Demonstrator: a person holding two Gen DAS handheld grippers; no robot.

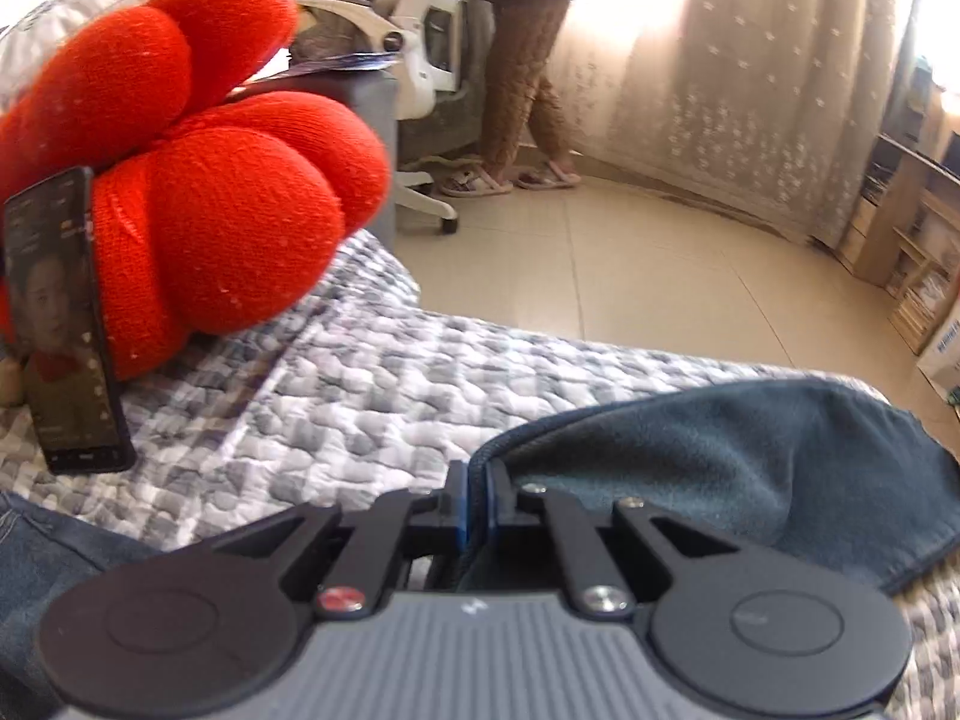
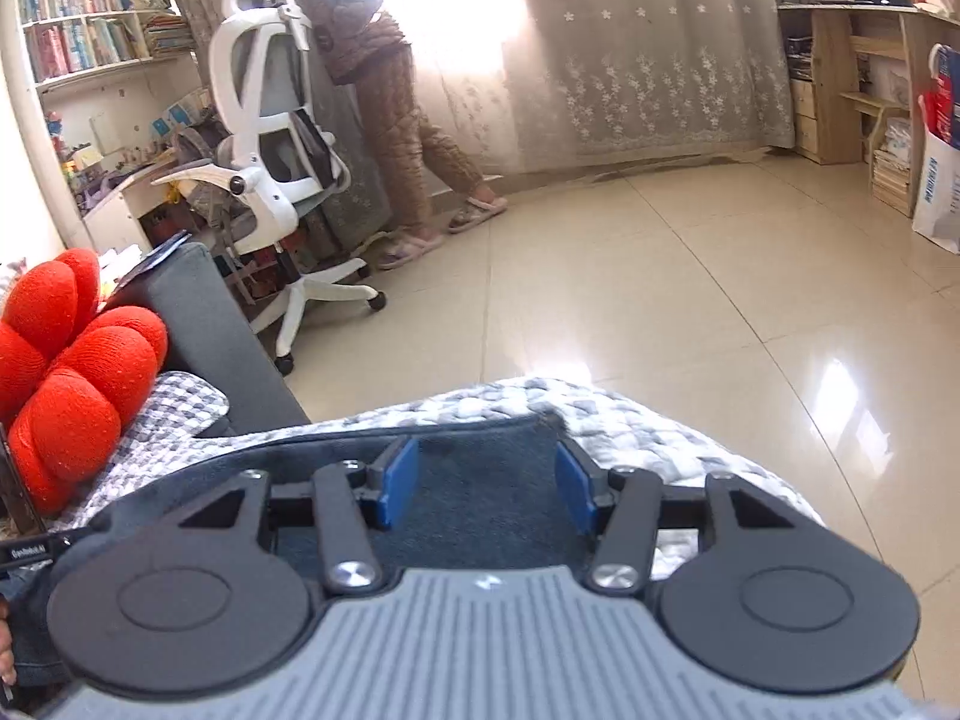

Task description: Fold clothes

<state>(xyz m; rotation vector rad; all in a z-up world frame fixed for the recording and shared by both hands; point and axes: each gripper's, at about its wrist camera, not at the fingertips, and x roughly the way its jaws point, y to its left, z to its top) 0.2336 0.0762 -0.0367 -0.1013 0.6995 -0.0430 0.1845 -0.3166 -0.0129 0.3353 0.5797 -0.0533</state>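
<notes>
While left jaws pinch the dark garment (image 1: 750, 462) edge

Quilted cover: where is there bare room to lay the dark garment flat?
The widest bare patch of quilted cover lies between the red cushion with the propped phone and the dark garment that the left claw pinches. It is crowded at the cushion end. The open right claw sits over the garment near the cover's floor-side edge.
</notes>
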